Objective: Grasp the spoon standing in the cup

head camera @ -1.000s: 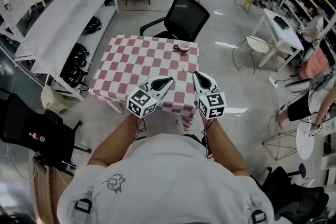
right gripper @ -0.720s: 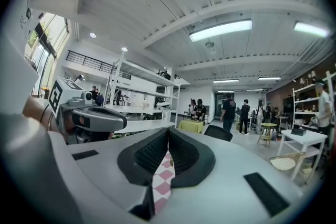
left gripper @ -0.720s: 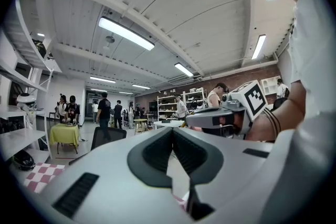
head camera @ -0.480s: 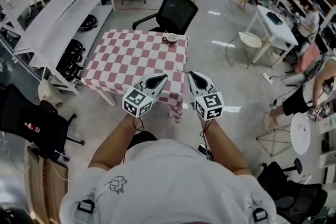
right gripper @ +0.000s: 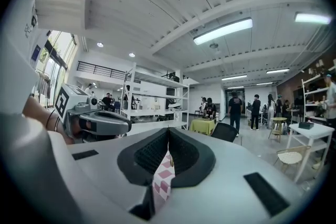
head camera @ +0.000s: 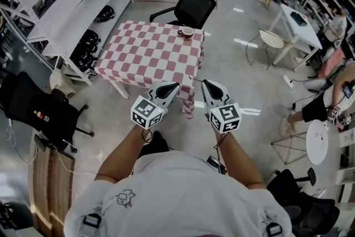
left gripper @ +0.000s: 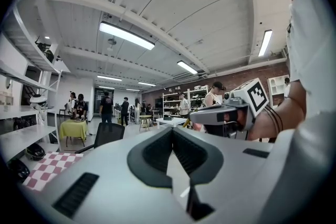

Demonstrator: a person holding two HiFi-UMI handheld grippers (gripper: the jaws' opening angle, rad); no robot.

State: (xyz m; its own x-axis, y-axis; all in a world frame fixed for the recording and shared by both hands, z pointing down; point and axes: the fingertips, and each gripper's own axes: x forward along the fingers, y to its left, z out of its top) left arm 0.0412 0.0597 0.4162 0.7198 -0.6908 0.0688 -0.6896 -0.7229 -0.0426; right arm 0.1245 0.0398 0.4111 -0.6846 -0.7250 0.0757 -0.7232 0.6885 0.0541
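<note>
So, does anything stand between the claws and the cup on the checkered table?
Nothing visible. The cup sits at the far edge of the table by the black chair. Only bare checkered cloth and open floor lie between it and the left claw and right claw, both shut.

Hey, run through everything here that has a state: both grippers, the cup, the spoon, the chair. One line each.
left gripper: shut, empty, held in the air away from the cup.
right gripper: shut, empty, also away from the cup.
cup: upright on the far corner of the checkered table, untouched.
spoon: too small to make out.
office chair: unoccupied, behind the table.
</note>
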